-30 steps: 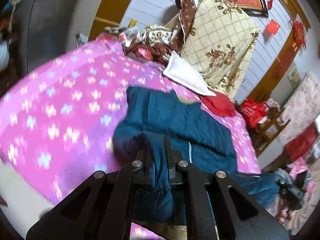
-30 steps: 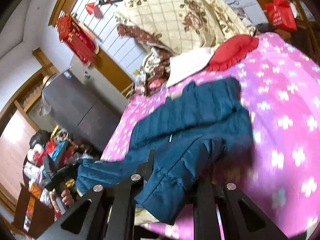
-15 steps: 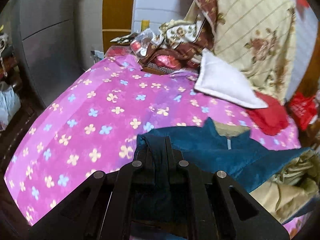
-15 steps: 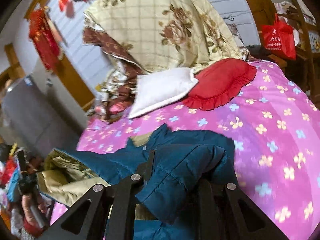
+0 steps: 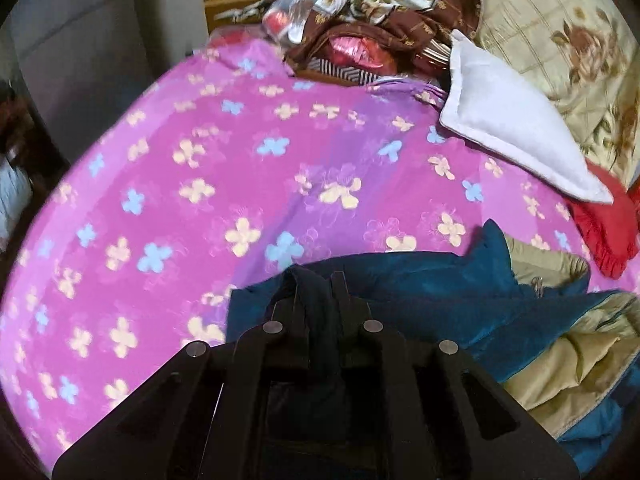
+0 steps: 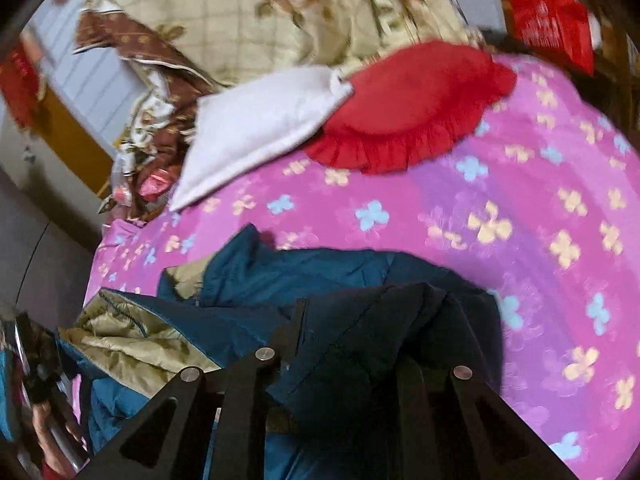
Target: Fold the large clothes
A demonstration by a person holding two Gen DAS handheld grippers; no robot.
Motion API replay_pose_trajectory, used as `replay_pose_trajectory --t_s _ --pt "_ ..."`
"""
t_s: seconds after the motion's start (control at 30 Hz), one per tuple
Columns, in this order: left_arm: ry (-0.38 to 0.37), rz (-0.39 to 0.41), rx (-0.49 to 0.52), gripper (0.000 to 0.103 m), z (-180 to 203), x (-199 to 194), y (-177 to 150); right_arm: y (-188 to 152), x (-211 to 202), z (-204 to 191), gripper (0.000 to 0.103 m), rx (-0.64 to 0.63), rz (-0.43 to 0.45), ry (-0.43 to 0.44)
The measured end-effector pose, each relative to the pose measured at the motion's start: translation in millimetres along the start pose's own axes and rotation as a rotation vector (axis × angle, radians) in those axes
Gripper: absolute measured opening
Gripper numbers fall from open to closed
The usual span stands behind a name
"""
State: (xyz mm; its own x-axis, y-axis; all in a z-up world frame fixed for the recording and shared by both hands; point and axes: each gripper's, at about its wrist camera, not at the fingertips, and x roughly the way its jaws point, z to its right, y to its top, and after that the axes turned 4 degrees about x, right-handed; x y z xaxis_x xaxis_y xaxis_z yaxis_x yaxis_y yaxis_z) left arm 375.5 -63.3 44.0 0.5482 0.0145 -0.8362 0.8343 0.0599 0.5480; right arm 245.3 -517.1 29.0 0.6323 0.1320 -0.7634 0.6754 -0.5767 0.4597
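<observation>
A large teal padded jacket (image 5: 420, 292) with an olive lining (image 5: 568, 368) lies bunched on the pink flowered bedspread (image 5: 240, 168). My left gripper (image 5: 318, 284) is shut on a fold of the jacket's teal fabric, low over the bed. In the right wrist view the same jacket (image 6: 288, 272) shows with its lining (image 6: 120, 344) turned out at the left. My right gripper (image 6: 352, 312) is shut on a thick fold of the jacket, which drapes over its fingers and hides the right one.
A white pillow (image 5: 508, 128) and a red frilled cushion (image 6: 412, 108) lie at the head of the bed, below a propped beige floral quilt (image 6: 280, 12). Crumpled bedding (image 5: 360, 28) sits at the far corner. A grey cabinet (image 5: 72, 60) stands left. A red bag (image 6: 552, 24) hangs right.
Both grippers have carried the held jacket edges toward the head of the bed, doubling the jacket over so its olive lining shows. Both stay shut on the fabric.
</observation>
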Motion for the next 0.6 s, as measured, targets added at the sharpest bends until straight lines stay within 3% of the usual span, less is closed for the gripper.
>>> replay_pose_trajectory --t_s 0.07,0.17,0.23,0.27,0.3,0.4,0.5,0.6 --pt "-0.085 0.001 -0.061 0.011 -14.2 -1.2 0.1 1.8 1.6 4.8 0.024 0.053 0.000 0.038" --pt "-0.247 0.003 -0.169 0.017 -35.8 -10.7 0.9 1.3 -13.0 6.3 0.044 0.092 0.022 0.131" --pt "-0.350 0.014 -0.222 0.022 -48.8 -22.5 1.1 0.1 -28.6 2.7 0.046 0.095 0.061 0.156" --pt "-0.380 0.023 -0.235 0.033 -51.5 -28.3 2.9 0.5 -34.8 0.3 0.047 0.095 0.073 0.161" --pt "-0.396 0.042 -0.250 0.048 -55.9 -35.9 3.2 1.2 -41.8 -1.9 0.048 0.093 0.087 0.165" --pt "-0.425 0.140 -0.314 0.074 -71.1 -66.3 8.4 1.3 -61.7 -15.4 0.058 0.053 0.148 0.134" --pt "-0.454 0.151 -0.306 0.074 -71.4 -85.2 12.7 -5.6 -83.2 -35.2 0.062 -0.037 0.238 0.058" --pt "-0.379 0.160 -0.181 0.074 -47.2 -101.3 7.1 -22.3 -90.7 -59.5 0.064 -0.162 0.265 0.026"
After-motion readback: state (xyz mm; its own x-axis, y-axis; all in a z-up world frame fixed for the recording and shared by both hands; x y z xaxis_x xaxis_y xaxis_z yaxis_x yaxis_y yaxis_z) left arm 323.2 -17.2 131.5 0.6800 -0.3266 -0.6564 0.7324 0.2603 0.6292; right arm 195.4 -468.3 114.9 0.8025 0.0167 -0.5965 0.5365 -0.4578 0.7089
